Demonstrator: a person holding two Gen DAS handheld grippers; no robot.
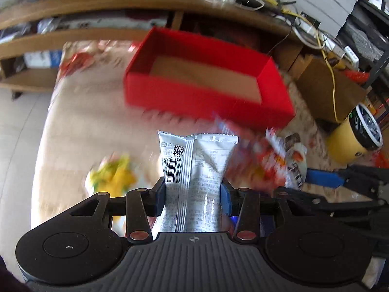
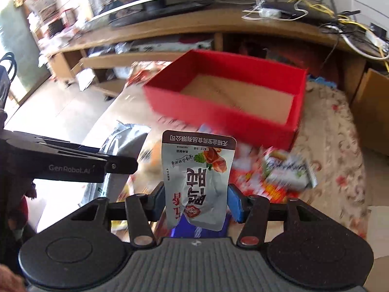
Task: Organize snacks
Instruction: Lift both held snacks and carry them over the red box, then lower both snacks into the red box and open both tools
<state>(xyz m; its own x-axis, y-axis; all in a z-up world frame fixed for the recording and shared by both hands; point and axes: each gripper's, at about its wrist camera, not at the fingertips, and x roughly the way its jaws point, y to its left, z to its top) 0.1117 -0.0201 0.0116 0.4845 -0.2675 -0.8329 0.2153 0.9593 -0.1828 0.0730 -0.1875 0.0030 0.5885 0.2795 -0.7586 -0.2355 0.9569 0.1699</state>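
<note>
My left gripper (image 1: 193, 192) is shut on a silver snack packet (image 1: 197, 160), its barcode side facing me, held above the table. My right gripper (image 2: 196, 194) is shut on a silver packet with a brown top band and red print (image 2: 198, 175). An open red box (image 1: 204, 82) with a bare cardboard floor stands ahead of both grippers; it also shows in the right wrist view (image 2: 228, 102). More snack packets (image 1: 274, 163) lie in front of the box, blurred. The left gripper shows at the left of the right wrist view (image 2: 73, 165).
A yellow-green packet (image 1: 114, 175) lies on the patterned tablecloth (image 2: 335, 146) at left. A wooden TV stand (image 2: 170, 31) with cables runs behind the box. A yellow bin (image 1: 357, 133) and a cardboard box (image 1: 325, 90) stand at right.
</note>
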